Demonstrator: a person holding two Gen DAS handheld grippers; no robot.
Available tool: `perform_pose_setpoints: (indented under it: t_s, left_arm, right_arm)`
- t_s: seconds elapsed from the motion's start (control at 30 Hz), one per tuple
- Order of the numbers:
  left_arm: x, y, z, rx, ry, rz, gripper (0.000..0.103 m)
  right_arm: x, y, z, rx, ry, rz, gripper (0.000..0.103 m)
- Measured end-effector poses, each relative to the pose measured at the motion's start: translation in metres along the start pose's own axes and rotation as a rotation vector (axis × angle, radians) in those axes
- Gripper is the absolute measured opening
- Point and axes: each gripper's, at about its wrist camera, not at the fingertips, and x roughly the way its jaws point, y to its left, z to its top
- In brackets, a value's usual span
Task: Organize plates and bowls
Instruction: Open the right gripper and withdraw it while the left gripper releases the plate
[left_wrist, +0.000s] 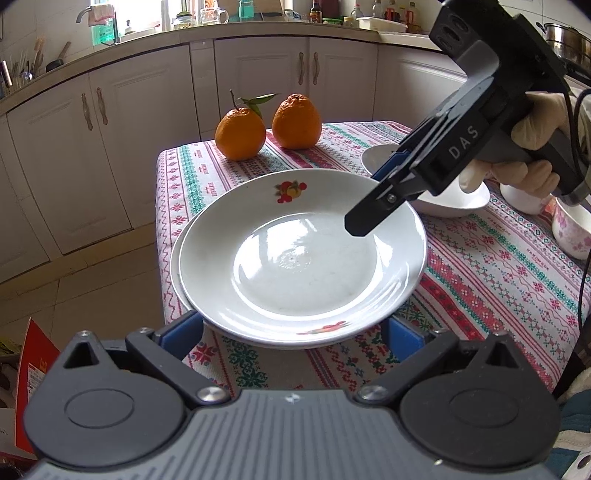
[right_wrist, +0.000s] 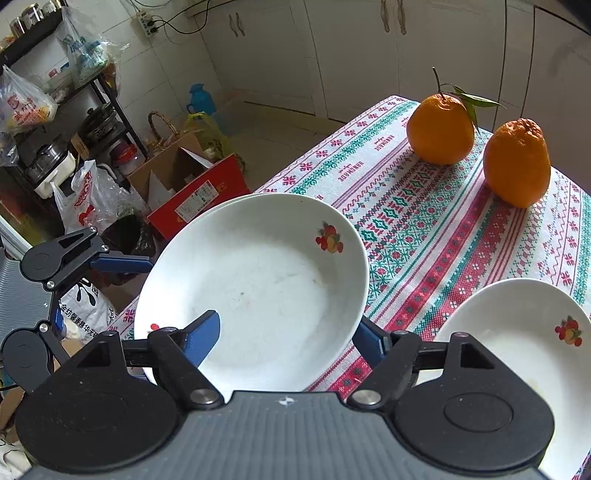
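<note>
I see stacked plates (left_wrist: 295, 254) at table's (left_wrist: 498, 280) near-left corner, rims overhanging edge at 8 o'clock. My left gripper (left_wrist: 295, 332): jaws wide, straddling near rim, pads apart from it. My right gripper (right_wrist: 284, 339): jaws part-open, one finger (right_wrist: 203, 339) over plate interior, other outside rim, no grip. Third plate (right_wrist: 517, 332) at 4 o'clock. Oranges (left_wrist: 267, 125) at 12. Bare cloth between.

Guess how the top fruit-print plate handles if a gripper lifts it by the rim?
The top plate looks like glazed ceramic: probably rigid, breakable. Its glossy, reflective surface suggests the pads may slip. It sits nested on another plate, so it may drag that one along.
</note>
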Motion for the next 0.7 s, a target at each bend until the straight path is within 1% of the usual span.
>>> perform_pose_setpoints:
  t_s: [0.13,0.2,0.3,0.37,0.47,0.6,0.7]
  left_arm:
    - [0.001,0.000,0.000,0.012,0.002,0.005,0.103]
    - [0.001,0.001,0.000,0.009,0.002,0.003,0.103]
    - [-0.002,0.002,0.000,-0.009,-0.007,-0.002,0.102]
    - [-0.005,0.000,0.001,-0.012,-0.017,0.007,0.102]
    - [-0.011,-0.004,0.001,-0.011,-0.034,0.014,0.102]
    - [-0.023,-0.013,0.003,-0.007,-0.067,0.040,0.102]
    - [-0.031,-0.021,0.003,0.002,-0.085,0.061,0.102]
  right_arm:
    - [-0.001,0.001,-0.005,-0.009,-0.004,-0.012,0.082]
    - [-0.004,0.004,-0.007,-0.024,-0.018,-0.015,0.085]
    - [-0.012,0.012,-0.010,-0.049,-0.040,-0.031,0.091]
    - [-0.017,0.017,-0.013,-0.068,-0.054,-0.051,0.097]
    - [-0.025,0.023,-0.019,-0.087,-0.075,-0.075,0.099]
    - [-0.040,0.029,-0.033,-0.081,-0.118,-0.117,0.103]
    - [-0.052,0.035,-0.049,-0.060,-0.157,-0.171,0.103]
